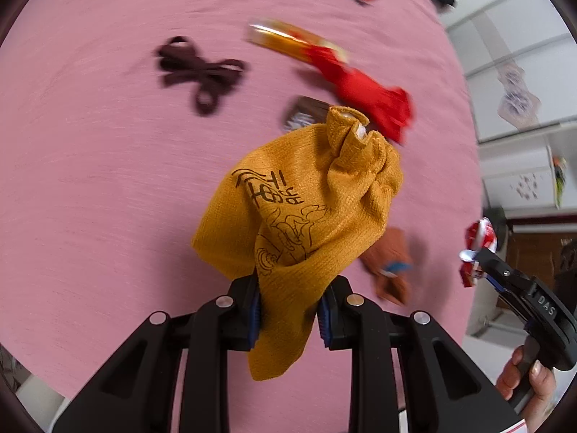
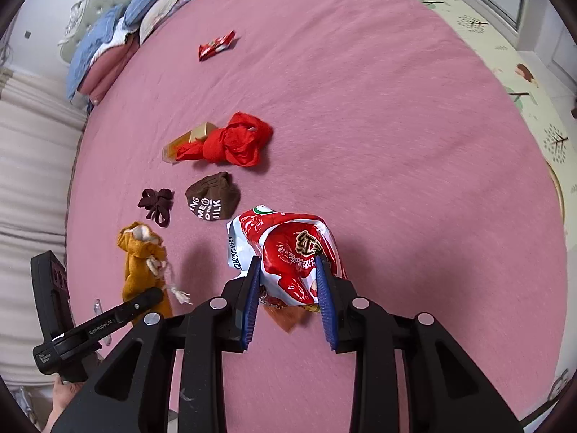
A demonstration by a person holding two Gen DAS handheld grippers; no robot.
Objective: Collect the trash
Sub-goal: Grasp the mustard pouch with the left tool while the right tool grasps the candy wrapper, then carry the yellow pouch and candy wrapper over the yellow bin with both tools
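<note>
My left gripper (image 1: 294,285) is shut on the lower part of a mustard-yellow drawstring pouch (image 1: 299,195) with black line drawings, which hangs above the pink bedspread (image 1: 108,180). My right gripper (image 2: 287,261) is shut on a crumpled red and white snack bag (image 2: 288,241), also held off the bed. In the left wrist view the right gripper (image 1: 481,256) shows at the right edge with the snack bag (image 1: 479,238) in it. At the lower left of the right wrist view, the left gripper (image 2: 155,292) holds the pouch (image 2: 140,263).
On the bed lie a red crumpled bag (image 2: 234,140) over a golden bottle (image 2: 187,140), a brown lettered sock (image 2: 212,198), a dark maroon bow (image 2: 157,205), a red wrapper (image 2: 216,45) farther off and an orange-brown scrap (image 2: 285,315). Pillows (image 2: 108,36) line the headboard.
</note>
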